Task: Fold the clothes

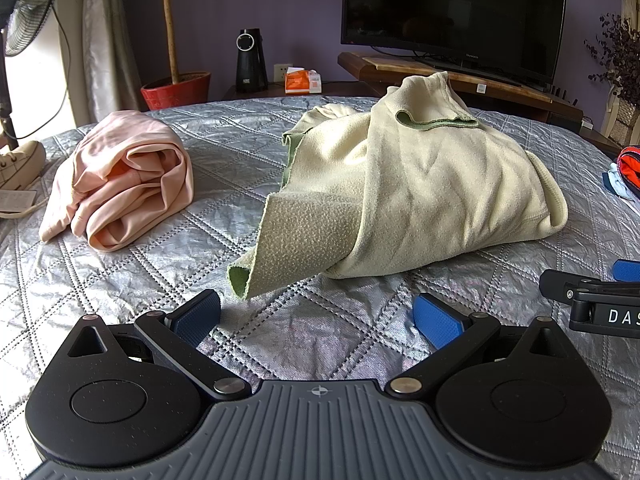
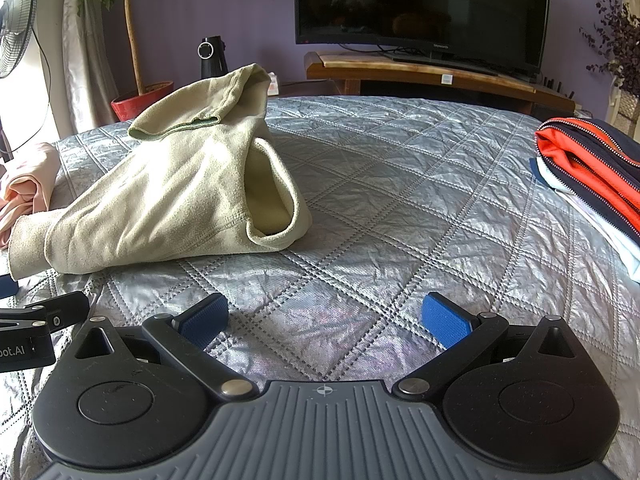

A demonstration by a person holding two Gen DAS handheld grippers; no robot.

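A crumpled pale green fleece top (image 1: 420, 184) lies heaped on the grey quilted bed (image 1: 320, 332), one sleeve (image 1: 296, 244) pointing toward me. My left gripper (image 1: 318, 316) hovers open just short of that sleeve end, nothing between its blue pads. A rumpled pink garment (image 1: 124, 184) lies to the left. In the right wrist view the fleece top (image 2: 180, 196) sits at the left, and my right gripper (image 2: 326, 320) stands open over bare quilt (image 2: 400, 220), to the right of the top. Each gripper shows at the edge of the other's view.
A stack of folded clothes with an orange and navy zip jacket (image 2: 592, 168) sits at the bed's right edge. Beyond the bed are a TV (image 1: 452, 12) on a wooden stand, a potted plant (image 1: 176, 88), a fan (image 1: 24, 4) and a shoe (image 1: 20, 164).
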